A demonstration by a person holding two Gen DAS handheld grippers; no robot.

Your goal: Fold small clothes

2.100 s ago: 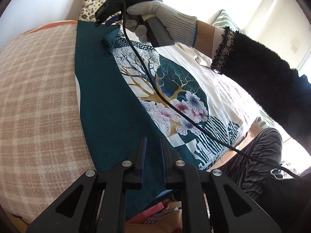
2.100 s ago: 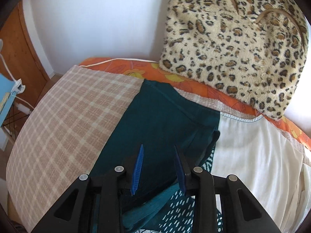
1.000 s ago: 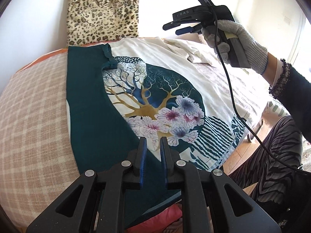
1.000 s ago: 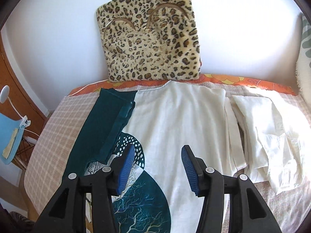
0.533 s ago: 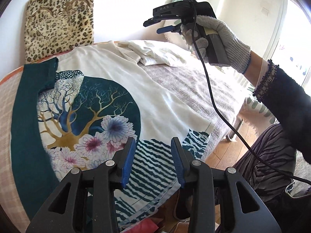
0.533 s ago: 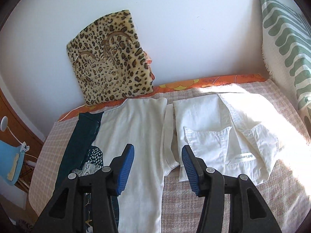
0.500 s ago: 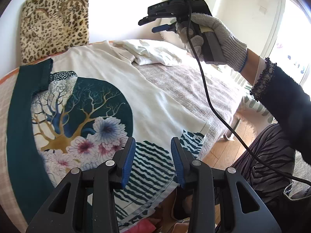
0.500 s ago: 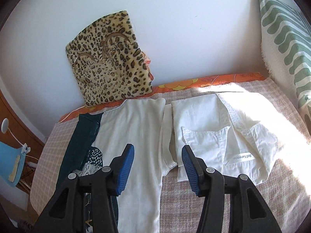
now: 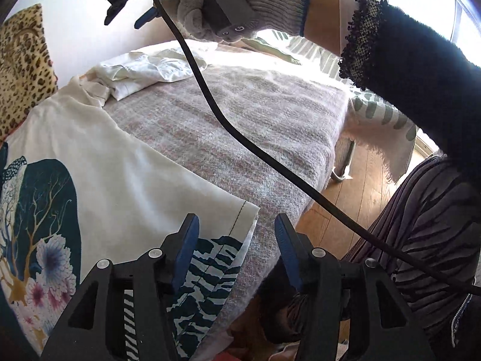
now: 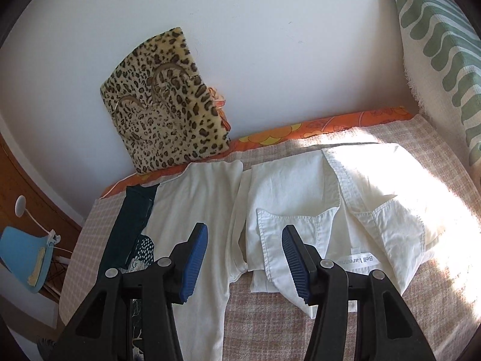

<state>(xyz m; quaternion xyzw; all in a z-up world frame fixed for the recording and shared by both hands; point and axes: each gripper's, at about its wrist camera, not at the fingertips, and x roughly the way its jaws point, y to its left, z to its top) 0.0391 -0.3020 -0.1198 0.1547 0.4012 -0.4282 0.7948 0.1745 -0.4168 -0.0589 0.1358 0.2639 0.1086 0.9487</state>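
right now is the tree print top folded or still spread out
Part folded: the tree print top lies flat on the bed, its teal side strip turned over the print; the cream side is still spread.

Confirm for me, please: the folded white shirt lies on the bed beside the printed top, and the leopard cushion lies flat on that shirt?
Not quite. The right wrist view shows the leopard cushion propped against the wall, off the white shirt. The shirt does lie beside the printed top on the bed.
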